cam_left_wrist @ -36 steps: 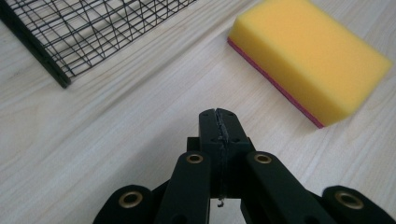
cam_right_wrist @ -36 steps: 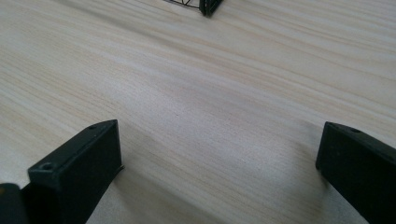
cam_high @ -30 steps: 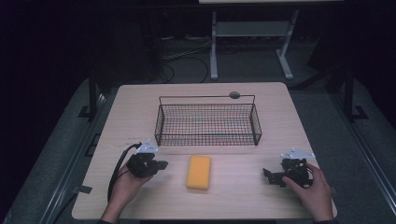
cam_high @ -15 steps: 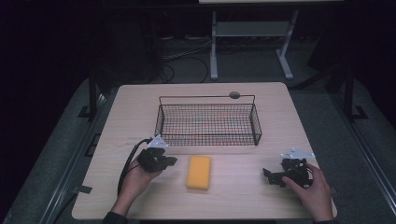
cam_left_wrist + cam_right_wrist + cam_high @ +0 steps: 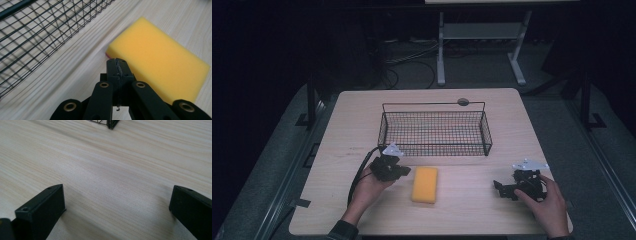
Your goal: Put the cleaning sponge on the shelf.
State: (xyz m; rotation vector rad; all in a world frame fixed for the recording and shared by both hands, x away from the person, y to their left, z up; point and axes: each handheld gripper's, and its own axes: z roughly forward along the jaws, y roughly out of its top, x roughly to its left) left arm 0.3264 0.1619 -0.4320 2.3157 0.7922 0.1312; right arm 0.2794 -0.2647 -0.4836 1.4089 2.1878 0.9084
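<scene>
From the high view, a yellow sponge [image 5: 424, 184] is seen lying flat near the front of the wooden table [image 5: 352, 115], just right of the left gripper [image 5: 404, 171], with a wire basket [image 5: 435, 131] beyond it. The right gripper [image 5: 498, 188] is held well apart at the right.

In the left gripper view, the jaws are pressed fully together, nothing between them, their tip close to the sponge's [image 5: 160, 60] near corner; whether it touches cannot be told. The basket [image 5: 37, 30] mesh is seen at the left.

In the right gripper view, the jaws are spread wide over bare table [image 5: 112, 170], nothing gripped.
</scene>
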